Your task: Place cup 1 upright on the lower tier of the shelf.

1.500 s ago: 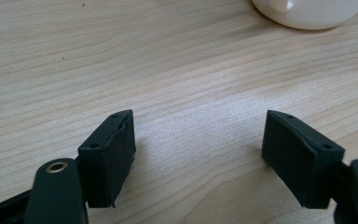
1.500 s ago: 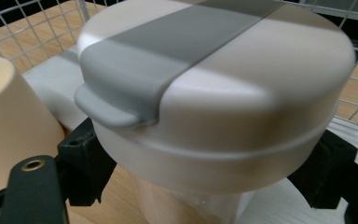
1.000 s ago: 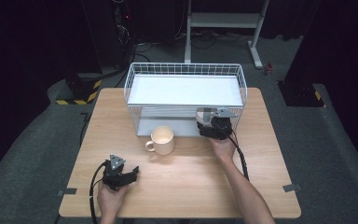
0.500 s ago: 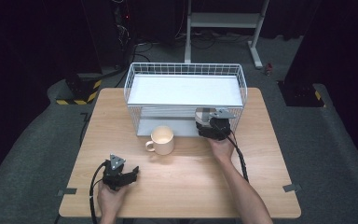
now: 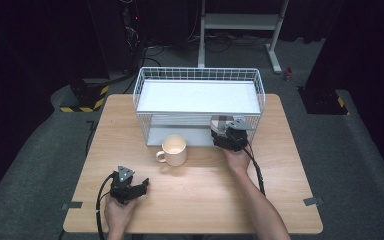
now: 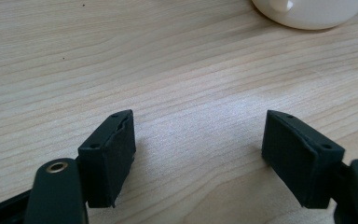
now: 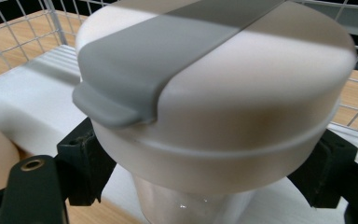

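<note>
High view looks down on the table (image 5: 195, 200); gripper views sit close, sharing its mug (image 5: 174, 150).

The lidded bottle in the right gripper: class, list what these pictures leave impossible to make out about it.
- Bottle: in the right gripper view its clear body runs off the bottom edge; contents unreadable.
- High view: the right gripper covers the bottle, so its height stays hidden.
- Whether its base rests on the wire rack: hidden.
</note>
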`<control>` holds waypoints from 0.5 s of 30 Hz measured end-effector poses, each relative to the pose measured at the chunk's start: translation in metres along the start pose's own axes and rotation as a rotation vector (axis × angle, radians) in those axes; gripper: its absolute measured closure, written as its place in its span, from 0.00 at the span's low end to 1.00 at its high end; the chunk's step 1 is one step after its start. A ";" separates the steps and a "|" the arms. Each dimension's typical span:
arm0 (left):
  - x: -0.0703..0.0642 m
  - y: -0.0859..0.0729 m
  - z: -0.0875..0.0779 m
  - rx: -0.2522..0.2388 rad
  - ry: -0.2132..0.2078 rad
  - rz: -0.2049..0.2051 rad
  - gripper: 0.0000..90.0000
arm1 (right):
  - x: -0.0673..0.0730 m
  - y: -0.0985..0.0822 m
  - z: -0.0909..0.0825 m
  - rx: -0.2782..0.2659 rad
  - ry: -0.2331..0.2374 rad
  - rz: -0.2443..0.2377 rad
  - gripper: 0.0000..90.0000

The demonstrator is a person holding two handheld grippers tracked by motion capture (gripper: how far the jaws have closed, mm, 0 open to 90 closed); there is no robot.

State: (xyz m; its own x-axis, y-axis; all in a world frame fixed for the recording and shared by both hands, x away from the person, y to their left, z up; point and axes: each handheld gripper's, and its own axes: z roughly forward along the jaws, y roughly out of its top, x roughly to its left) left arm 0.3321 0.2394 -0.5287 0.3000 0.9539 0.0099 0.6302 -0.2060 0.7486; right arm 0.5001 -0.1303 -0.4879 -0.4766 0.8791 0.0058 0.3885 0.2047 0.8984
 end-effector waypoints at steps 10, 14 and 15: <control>0.000 0.000 0.000 0.000 0.000 0.000 0.29 | -0.007 -0.004 0.009 -0.055 -0.020 -0.007 0.21; 0.000 0.000 0.000 0.000 0.000 0.000 0.29 | -0.009 -0.005 0.011 -0.069 -0.025 -0.006 0.21; 0.000 0.000 0.000 0.000 0.000 0.000 0.29 | -0.009 -0.005 0.012 -0.071 -0.028 -0.008 0.21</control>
State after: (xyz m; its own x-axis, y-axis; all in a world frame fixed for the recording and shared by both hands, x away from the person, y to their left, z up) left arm 0.3321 0.2394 -0.5287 0.3000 0.9539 0.0100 0.6301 -0.2061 0.7486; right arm 0.5122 -0.1341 -0.4979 -0.4570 0.8894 -0.0130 0.3271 0.1817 0.9274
